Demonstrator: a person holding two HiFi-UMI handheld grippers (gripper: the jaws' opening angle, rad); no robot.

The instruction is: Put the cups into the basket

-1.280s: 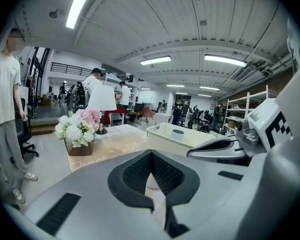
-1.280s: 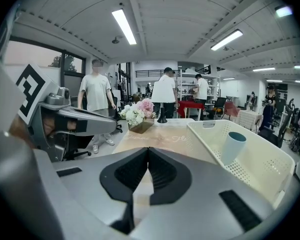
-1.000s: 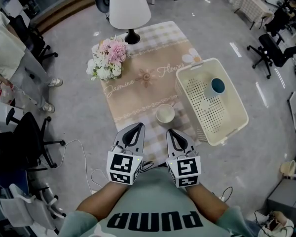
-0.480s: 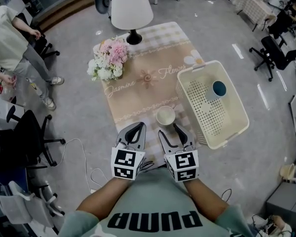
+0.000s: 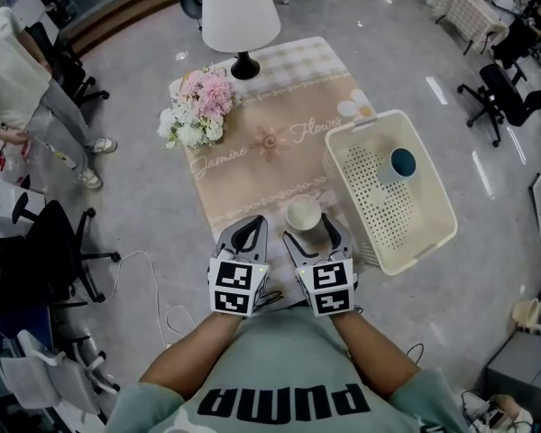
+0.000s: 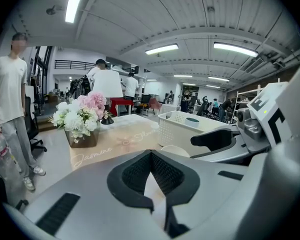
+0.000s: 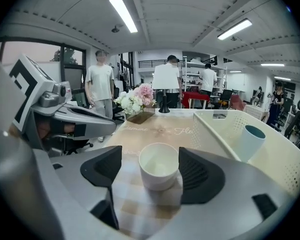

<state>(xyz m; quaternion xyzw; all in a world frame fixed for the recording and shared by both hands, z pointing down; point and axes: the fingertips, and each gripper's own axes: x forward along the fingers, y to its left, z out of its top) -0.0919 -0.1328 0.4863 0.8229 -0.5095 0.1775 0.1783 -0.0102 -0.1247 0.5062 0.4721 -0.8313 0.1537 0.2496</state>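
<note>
A white cup (image 5: 303, 211) stands upright on the patterned tablecloth (image 5: 270, 152) near the table's front edge. My right gripper (image 5: 311, 231) is open and its jaws have just been opening. The white cup (image 7: 159, 165) now sits between its pads, with a gap on the left side. My left gripper (image 5: 245, 233) is shut and empty, just left of the cup. In the left gripper view the left gripper (image 6: 151, 156) shows its pads meeting. A cream perforated basket (image 5: 433, 188) stands to the right with a blue cup (image 5: 397, 162) lying inside it; the blue cup (image 7: 250, 140) leans on the basket (image 7: 215, 129) wall.
A white lamp (image 5: 239, 12) and a pot of pink and white flowers (image 5: 198, 106) stand at the table's far end. A person (image 5: 9, 70) stands at the left by black office chairs (image 5: 50, 251). More chairs (image 5: 496, 88) are at the right.
Both grippers moved forward and down toward the white cup. The right jaws went from shut to wide apart and now flank the cup. The left stayed shut.
</note>
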